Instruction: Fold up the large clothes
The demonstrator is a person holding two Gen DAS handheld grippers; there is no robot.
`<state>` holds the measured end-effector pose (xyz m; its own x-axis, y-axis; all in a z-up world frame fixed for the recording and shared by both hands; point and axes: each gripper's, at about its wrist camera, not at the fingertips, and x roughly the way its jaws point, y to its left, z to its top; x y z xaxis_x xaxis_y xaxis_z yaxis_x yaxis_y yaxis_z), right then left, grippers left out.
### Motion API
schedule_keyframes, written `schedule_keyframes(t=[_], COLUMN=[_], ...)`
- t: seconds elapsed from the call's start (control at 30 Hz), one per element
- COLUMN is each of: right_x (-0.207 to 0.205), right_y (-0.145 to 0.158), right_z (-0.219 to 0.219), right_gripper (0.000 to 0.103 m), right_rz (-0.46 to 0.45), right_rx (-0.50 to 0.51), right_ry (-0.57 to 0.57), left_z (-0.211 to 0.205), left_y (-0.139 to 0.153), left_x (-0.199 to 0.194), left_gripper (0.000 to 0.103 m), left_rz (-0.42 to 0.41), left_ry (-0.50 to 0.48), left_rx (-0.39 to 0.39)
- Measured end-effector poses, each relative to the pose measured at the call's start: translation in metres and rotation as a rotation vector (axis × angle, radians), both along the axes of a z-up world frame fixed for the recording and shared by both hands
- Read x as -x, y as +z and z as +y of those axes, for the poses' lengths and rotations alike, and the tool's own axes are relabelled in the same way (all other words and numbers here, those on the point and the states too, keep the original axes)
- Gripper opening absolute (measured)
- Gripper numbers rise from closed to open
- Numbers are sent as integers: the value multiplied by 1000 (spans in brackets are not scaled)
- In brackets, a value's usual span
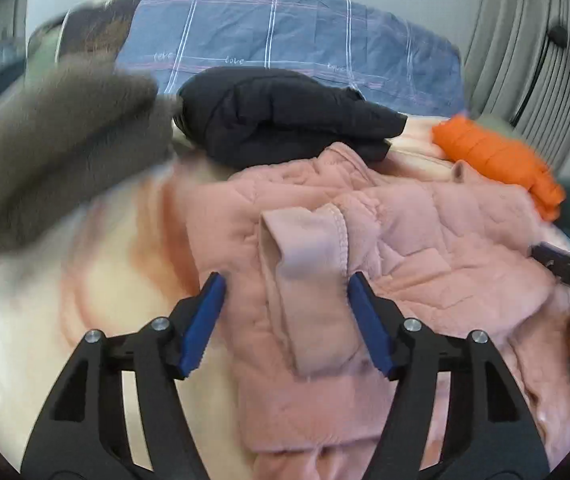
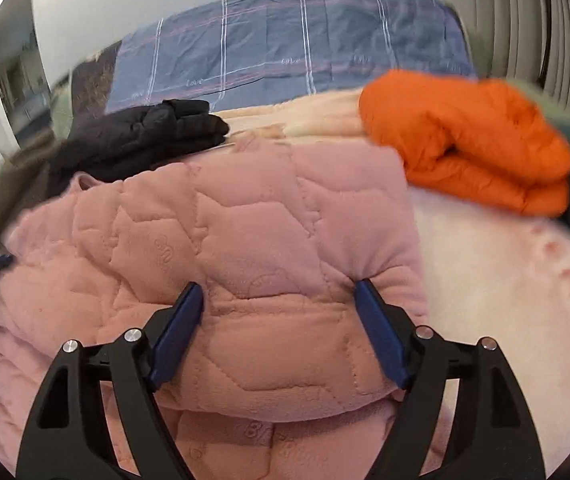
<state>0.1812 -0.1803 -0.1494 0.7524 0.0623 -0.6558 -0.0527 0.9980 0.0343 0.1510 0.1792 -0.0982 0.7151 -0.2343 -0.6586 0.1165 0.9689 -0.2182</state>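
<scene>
A: Where does the pink quilted jacket [image 2: 245, 240] lie?

B: On the bed, on the cream fleece blanket [image 2: 505, 280], nearer to us than the folded black jacket [image 1: 285, 120] and the folded orange jacket [image 2: 473, 144]. It looks partly folded; a ribbed cuff [image 1: 309, 248] lies on top of its body.

A: And the tongs?

B: Both pairs stand apart. The left tongs [image 1: 287, 292] straddle that cuff with their pads seemingly clear of it. The right tongs [image 2: 281, 300] straddle a puffed fold of the jacket; the right pad dents the fabric, but I see no real clamp.

A: How would you do this step well?

B: I judge the fold is being settled. Bite both layers at the edge, not just the fluffy top, keep the two tongs level with each other, and lay the sleeve flat across the jacket's body before letting go.

A: Pose?

B: Both point slantwise down toward the jacket, side by side.
</scene>
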Motion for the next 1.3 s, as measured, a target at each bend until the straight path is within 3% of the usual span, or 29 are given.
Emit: schedule_keyframes(t=[0.03,0.1,0.2,0.3,0.37,0.43,0.5,0.53,0.6,0.77,0.87,1.0,1.07,1.17,1.23,1.3], right_x=[1,1,1,8,20,25,17,10,-1,5,20,58,72,94,110,124], right_y=[1,-1,-3,5,17,25,14,0,-22,-17,-2,12,8,-10,-22,-26], right_z=[5,10,0,-5,-5,-2,6,5,-5,6,-5,-36,-60,-89,-100,-100], right_gripper=[81,82,83,82,80,74,72,72,74,75,75,77,77,77,76,75], right_rz=[-8,-13,-6,-31,-77,-104,-46,3,49,22,11,6,40,126,169,175], right_rx=[40,97,50,16,-46,-82,13,48,17,81,17,23,22,-117,-220,-247], right_ry=[-7,-17,-36,-77,-62,3,8,-4,7,-9,-4,-18,-19,34,77,103], left_z=[8,10,-7,-36,-67,-92,-105,-112,-114,-111,-102,-81,-66,-39,-21,-11], left_y=[12,32,77,93,81,48,6,-11,-5,-7,5,33,35,21,7,-6], left_x=[6,12,27,30,22,6,-12,-14,-13,-12,0,39,63,87,100,113], left_gripper=[64,59,58,58,60,61,65,66,66,66,66,85,88,88,88,88], left_rz=[-31,-84,-198,-232,-197,-99,34,10,-3,-7,-19,-37,-45,31,113,165], left_ry=[25,47,-20,-112,-176,-195,-179,-175,-185,-189,-171,-188,-205,-183,-179,-196], left_rx=[42,38,50,22,-31,-86,-130,-163,-159,-133,-145,-108,-162,-201,-155,-124])
